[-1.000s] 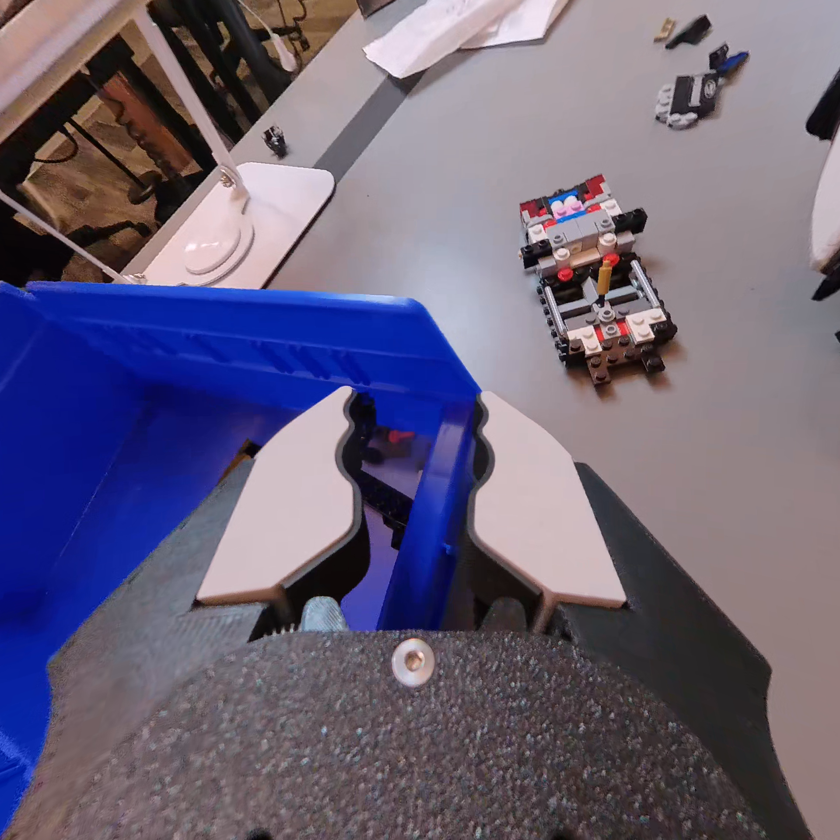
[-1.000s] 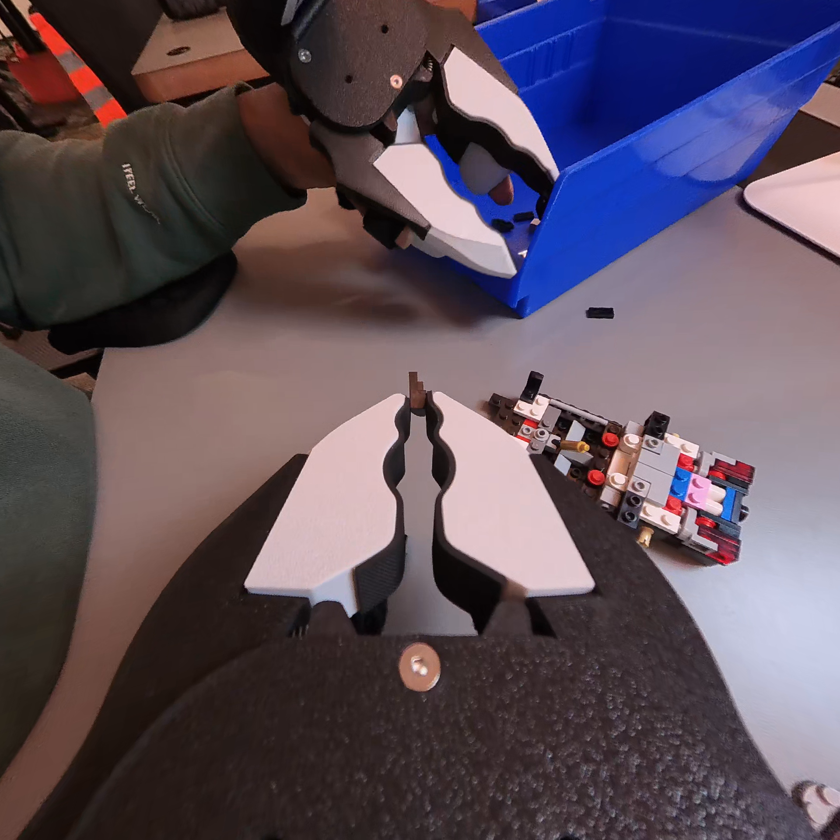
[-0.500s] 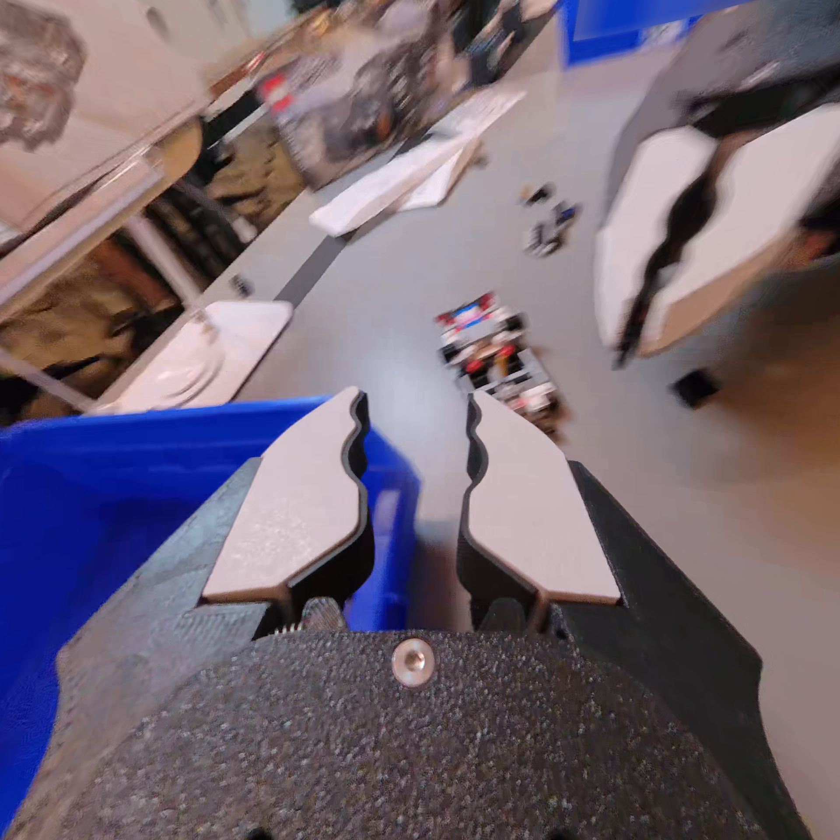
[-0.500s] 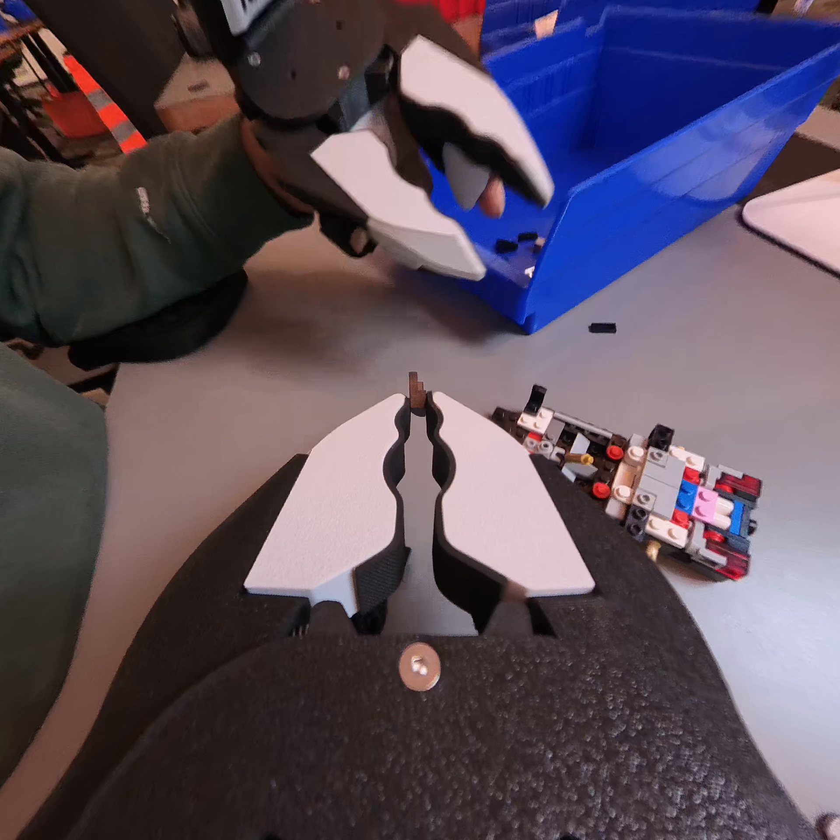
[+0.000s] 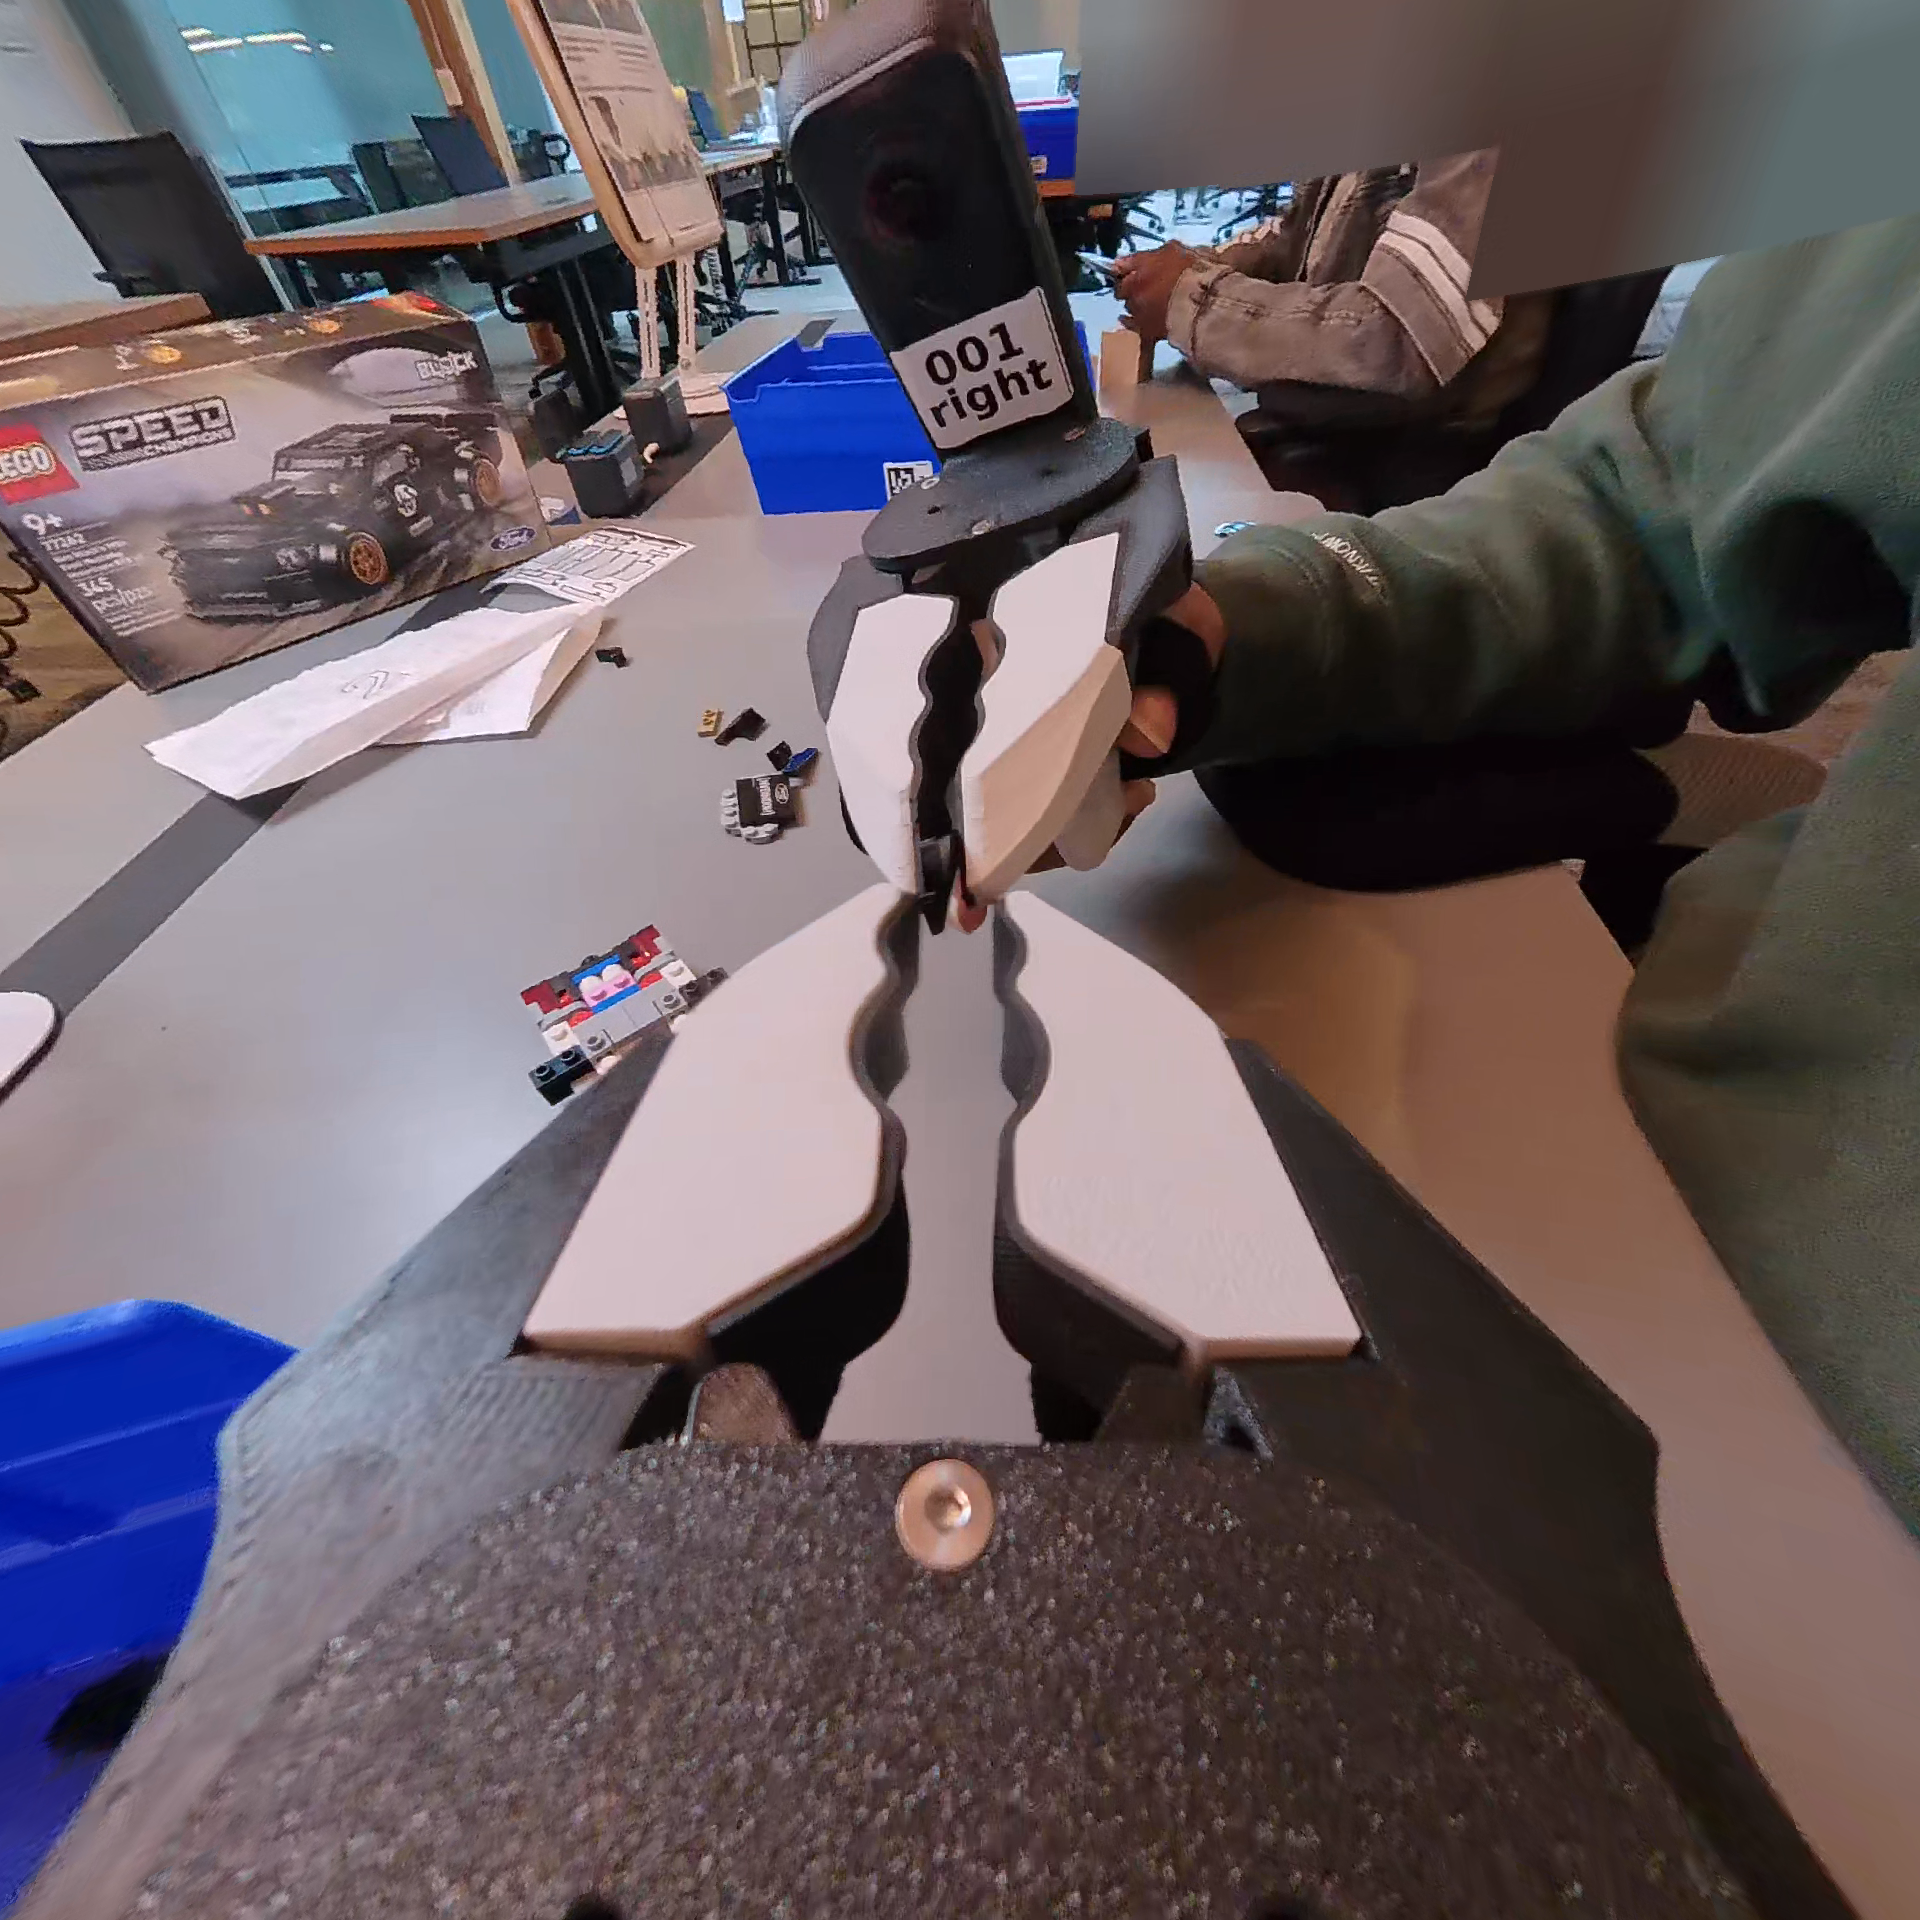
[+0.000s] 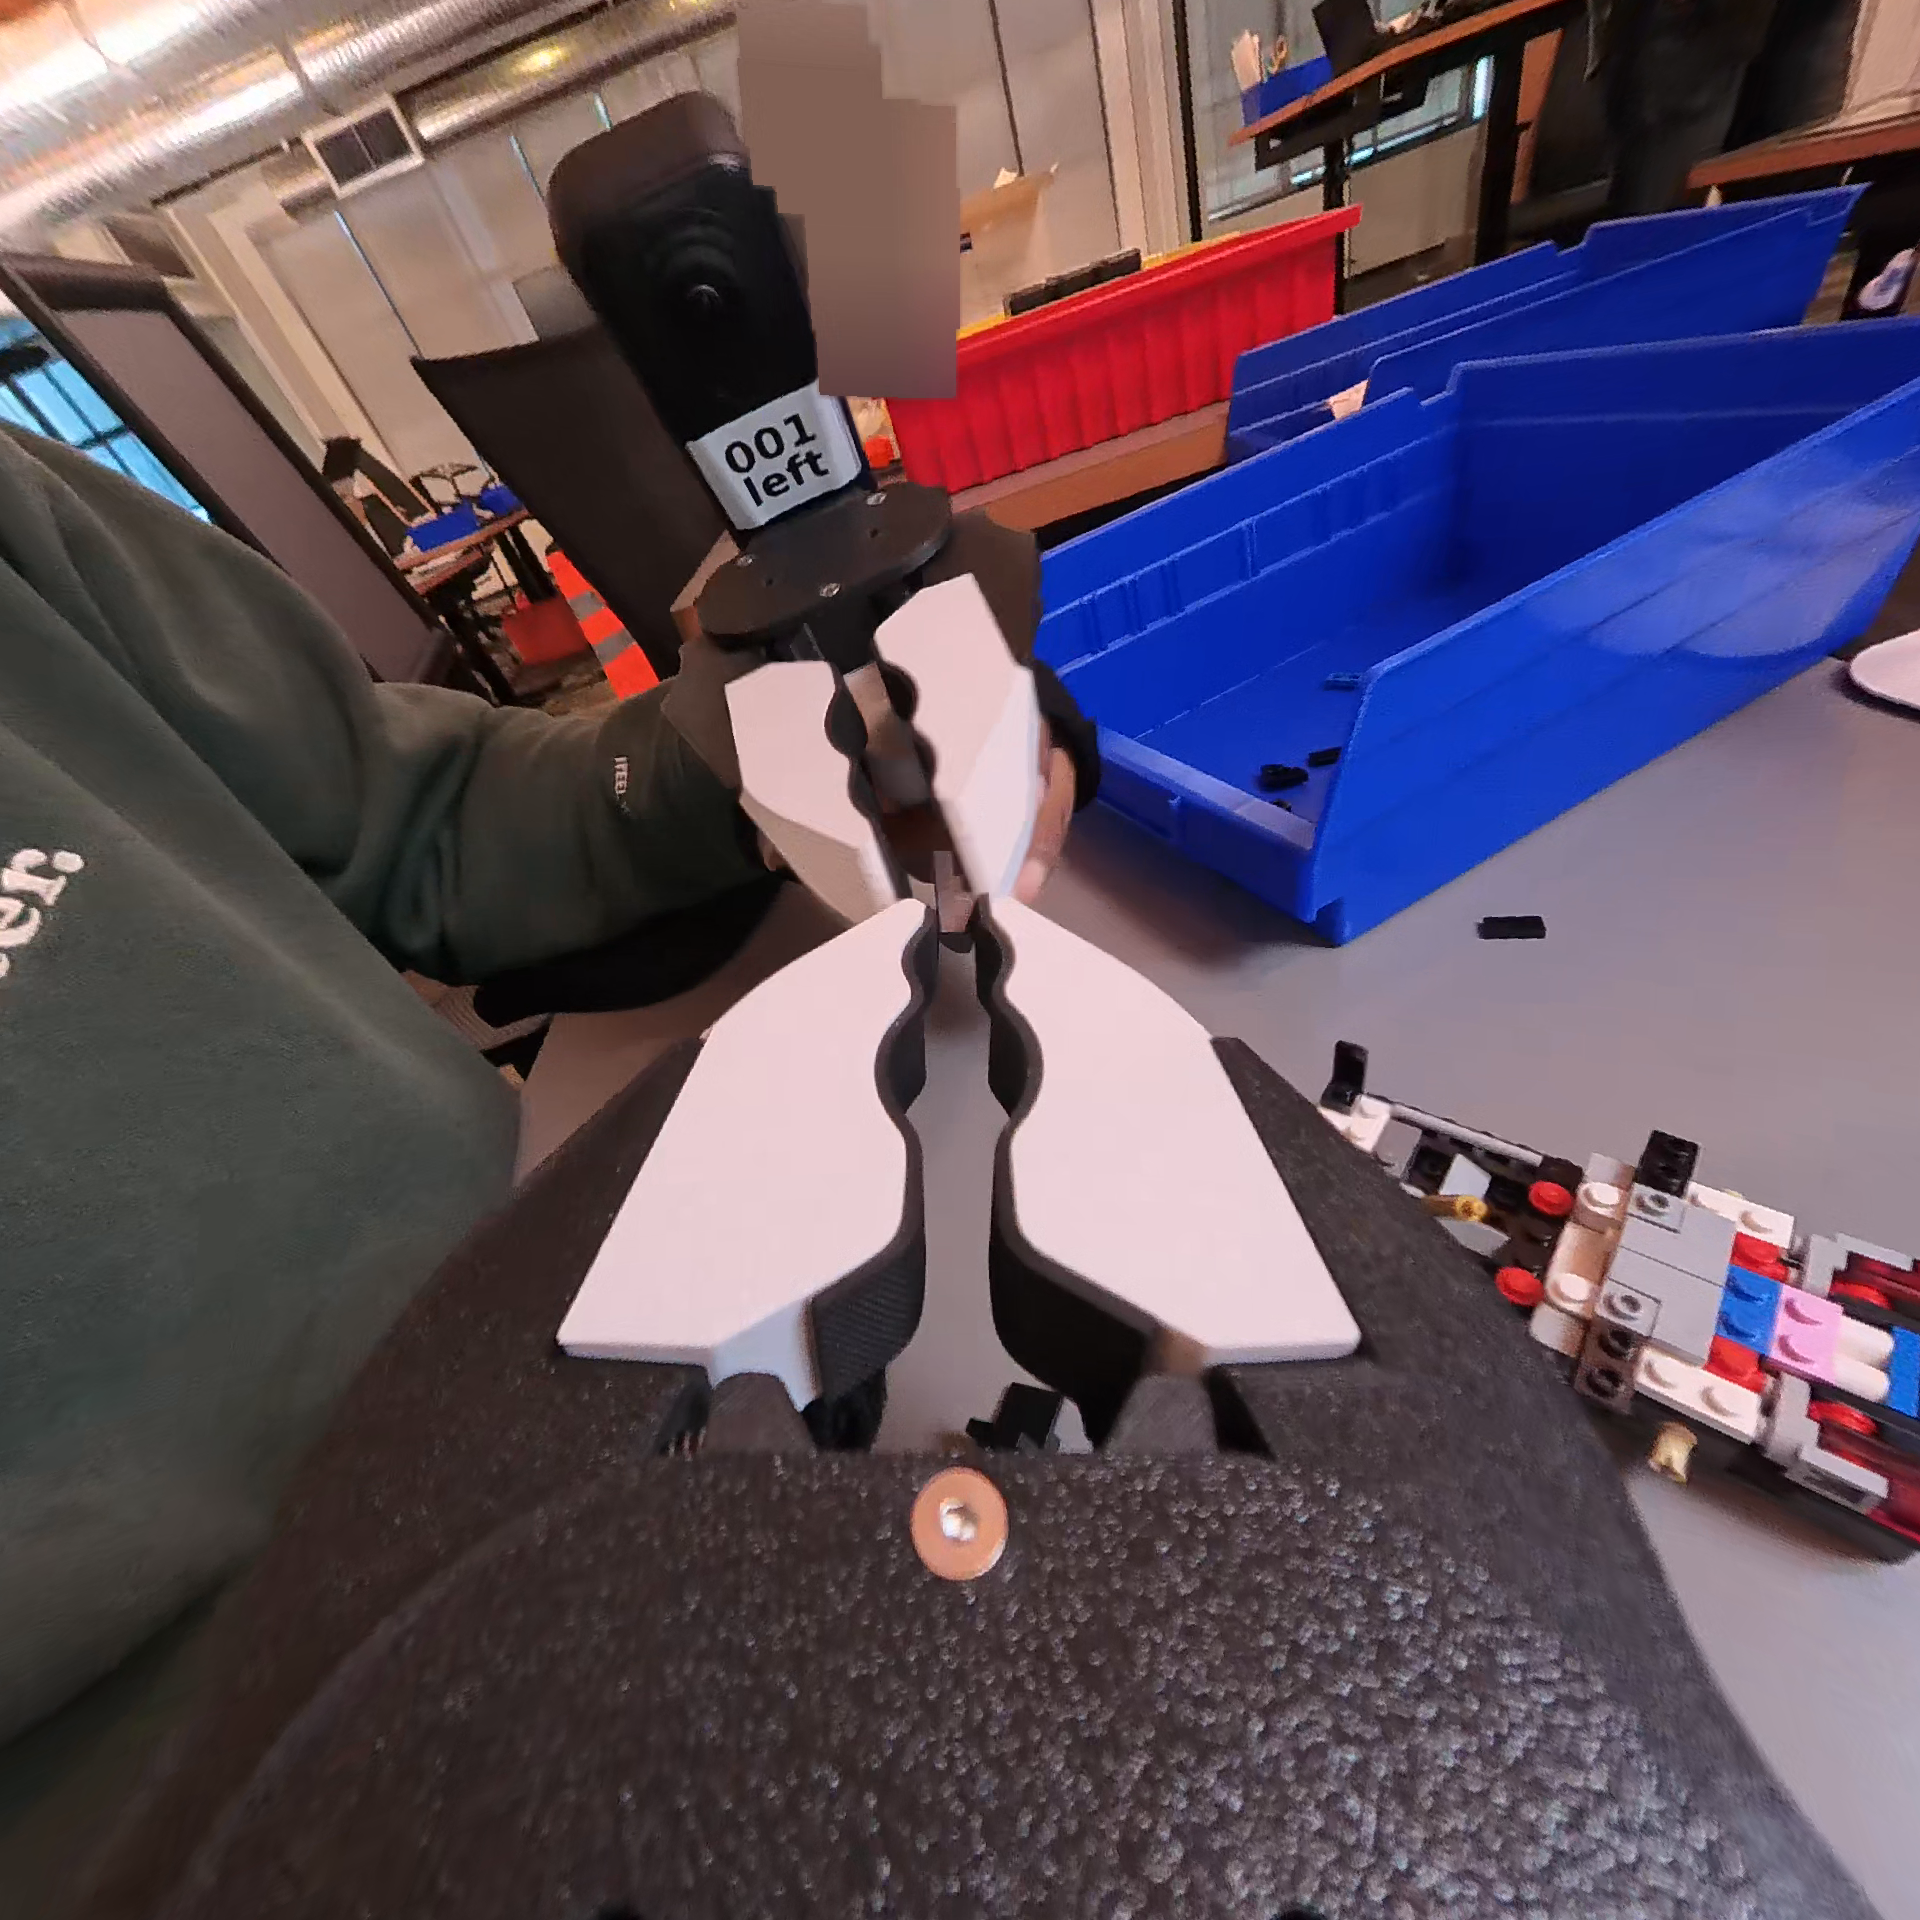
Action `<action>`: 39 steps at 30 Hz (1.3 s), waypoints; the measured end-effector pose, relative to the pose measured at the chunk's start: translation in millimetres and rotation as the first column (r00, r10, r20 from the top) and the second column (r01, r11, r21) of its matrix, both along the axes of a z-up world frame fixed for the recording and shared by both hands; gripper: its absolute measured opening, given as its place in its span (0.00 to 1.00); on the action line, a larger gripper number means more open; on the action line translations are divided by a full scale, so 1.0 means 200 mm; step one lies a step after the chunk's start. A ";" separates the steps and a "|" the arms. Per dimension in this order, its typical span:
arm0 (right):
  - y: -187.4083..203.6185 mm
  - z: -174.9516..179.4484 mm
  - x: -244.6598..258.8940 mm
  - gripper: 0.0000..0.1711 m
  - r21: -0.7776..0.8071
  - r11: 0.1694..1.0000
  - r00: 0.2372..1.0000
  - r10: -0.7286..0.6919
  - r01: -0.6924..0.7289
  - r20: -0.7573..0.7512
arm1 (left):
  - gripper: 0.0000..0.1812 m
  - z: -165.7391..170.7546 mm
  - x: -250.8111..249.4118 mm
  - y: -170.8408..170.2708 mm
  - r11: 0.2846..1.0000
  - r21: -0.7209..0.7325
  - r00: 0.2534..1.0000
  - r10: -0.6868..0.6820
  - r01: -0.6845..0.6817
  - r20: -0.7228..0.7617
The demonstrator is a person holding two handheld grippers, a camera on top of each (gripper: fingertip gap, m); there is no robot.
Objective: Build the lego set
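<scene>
My right gripper (image 6: 954, 930) is shut on a small dark brown brick piece (image 6: 954, 906), which sticks out past its tips. My left gripper (image 5: 951, 916) faces it tip to tip above the grey table. Its jaws are narrowly open, one on each side of the piece (image 5: 935, 871), and I see a gap on the right side. The right gripper shows from the front in the left wrist view (image 5: 940, 888), and the left gripper in the right wrist view (image 6: 945, 891). A partly built toy brick car (image 6: 1683, 1288) lies on the table to the right, also seen in the left wrist view (image 5: 613, 1003).
A blue bin (image 6: 1455, 831) with a few small pieces stands behind the car; its corner shows at lower left (image 5: 104, 1455). One black piece (image 6: 1512, 928) lies before it. Loose pieces (image 5: 764, 805), paper sheets (image 5: 395, 696) and a toy car box (image 5: 260, 488) lie farther off. Green sleeves (image 5: 1507, 623) flank the grippers. Both grippers' tips are close together, under 4 cm apart.
My left gripper left the blue bin's wall, swung up to face the right gripper, and its jaws narrowed. The right gripper rose to meet it, still shut on the brown piece.
</scene>
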State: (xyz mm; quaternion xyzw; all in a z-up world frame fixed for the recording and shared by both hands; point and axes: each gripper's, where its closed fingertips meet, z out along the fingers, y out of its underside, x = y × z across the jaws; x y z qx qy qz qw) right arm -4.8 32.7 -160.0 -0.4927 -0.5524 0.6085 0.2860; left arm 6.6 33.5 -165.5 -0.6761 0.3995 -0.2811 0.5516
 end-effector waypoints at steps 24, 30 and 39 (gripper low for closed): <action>-0.02 -0.59 0.25 0.11 0.364 0.866 0.764 0.031 -0.343 0.644 | 0.28 -0.26 -0.86 0.26 0.750 0.005 0.647 0.573 -0.661 -0.503; 0.03 -0.37 0.09 0.11 0.696 0.703 0.948 -0.097 -0.150 0.302 | 0.21 -0.08 -0.59 0.20 0.894 0.022 0.853 0.435 -0.448 -0.289; 0.04 -0.14 0.00 0.11 0.934 0.334 0.981 -0.183 0.124 -0.065 | 0.13 -0.04 -0.06 -0.01 0.990 -0.142 1.000 -0.009 0.006 -0.018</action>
